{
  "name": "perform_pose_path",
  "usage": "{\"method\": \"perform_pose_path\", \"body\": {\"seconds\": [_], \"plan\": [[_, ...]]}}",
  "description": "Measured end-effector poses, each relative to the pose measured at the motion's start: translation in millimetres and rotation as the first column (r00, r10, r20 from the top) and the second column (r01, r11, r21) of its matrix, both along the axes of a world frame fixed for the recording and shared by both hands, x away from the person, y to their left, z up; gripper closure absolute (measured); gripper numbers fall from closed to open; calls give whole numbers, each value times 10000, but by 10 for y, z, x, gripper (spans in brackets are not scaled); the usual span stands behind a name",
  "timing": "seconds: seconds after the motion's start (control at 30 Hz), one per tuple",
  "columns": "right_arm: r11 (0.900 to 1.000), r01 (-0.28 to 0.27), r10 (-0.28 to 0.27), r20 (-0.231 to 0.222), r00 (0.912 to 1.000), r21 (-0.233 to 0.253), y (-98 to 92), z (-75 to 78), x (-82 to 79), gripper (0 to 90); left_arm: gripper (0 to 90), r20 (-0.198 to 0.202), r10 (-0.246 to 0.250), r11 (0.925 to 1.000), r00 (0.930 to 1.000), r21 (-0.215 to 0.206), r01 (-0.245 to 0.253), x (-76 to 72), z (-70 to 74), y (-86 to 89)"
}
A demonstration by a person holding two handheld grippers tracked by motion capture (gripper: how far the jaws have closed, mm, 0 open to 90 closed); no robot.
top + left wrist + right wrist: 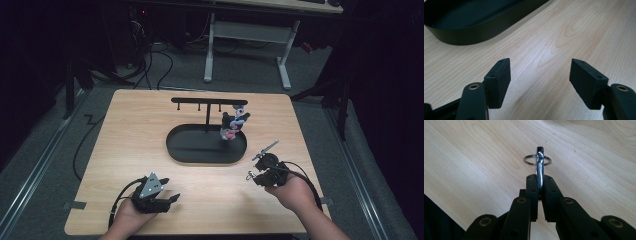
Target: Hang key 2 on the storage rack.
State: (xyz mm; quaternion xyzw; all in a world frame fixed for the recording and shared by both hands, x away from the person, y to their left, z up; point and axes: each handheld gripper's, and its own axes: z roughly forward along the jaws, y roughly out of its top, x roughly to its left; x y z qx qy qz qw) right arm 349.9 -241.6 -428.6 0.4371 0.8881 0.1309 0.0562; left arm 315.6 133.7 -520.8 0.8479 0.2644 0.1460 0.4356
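My right gripper [539,178] is shut on a shiny metal clasp [539,162] that stands edge-on between its jaws, with a thin key ring [529,161] through its top. In the high view this gripper [256,175] is held over the table's front right, the clasp [249,175] pointing left. My left gripper [540,75] is open with bare wood between its jaws, and it rests near the front left edge [170,198]. A black oval tray [185,150] carries a T-shaped hook rack [207,101]. A small plush charm [232,125] hangs at the rack's right end.
The tray's wall [474,32] curves across the top left of the left gripper view. The wooden table [125,130] has bare room left of the tray and between the two hands. Behind the table stand a white desk frame [210,50] and loose floor cables [150,60].
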Motion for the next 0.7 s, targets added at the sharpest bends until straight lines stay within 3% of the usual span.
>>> {"method": "perform_pose_path", "body": {"seconds": [0.23,0.7], "plan": [[9998,-130,128,163,9998,117,101,101,79,853,340,57,67,10000,10000,-54,-66,-1,7,10],[9988,-233,221,283,9994,426,242,163,213,854,340,30,8,10000,10000,-61,-8,-8,8,9]]}}
